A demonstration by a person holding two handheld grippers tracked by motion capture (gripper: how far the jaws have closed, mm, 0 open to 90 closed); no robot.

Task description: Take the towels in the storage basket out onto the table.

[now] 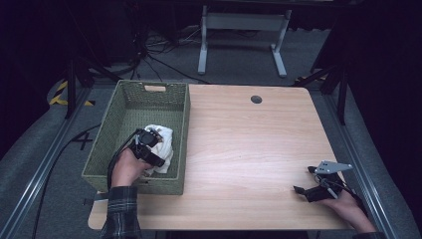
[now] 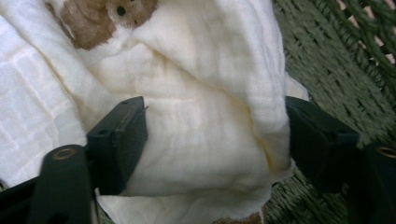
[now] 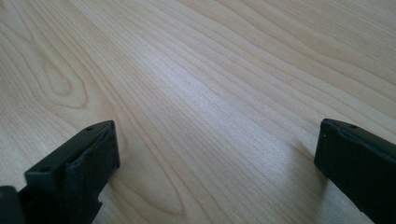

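Green woven basket [image 1: 130, 112] at the worktop's left edge holds the cream cloth [image 1: 163, 144] near its front wall, bunched directly between the left gripper's [image 2: 212, 140] pressing jaws, while the right gripper [image 3: 217, 163] rests open at the front right corner.

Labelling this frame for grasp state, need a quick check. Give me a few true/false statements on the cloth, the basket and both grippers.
1. The white cloth lies inside the green woven basket. True.
2. The left gripper is over the bare table. False: it is down in the basket, its jaws on either side of a bunch of the cloth.
3. The right gripper holds a corner of the cloth. False: its jaws stand wide open over bare wood with nothing between them.
4. The cloth carries a brown bear print. True.
5. The basket sits at the table's right edge. False: it sits at the left edge.
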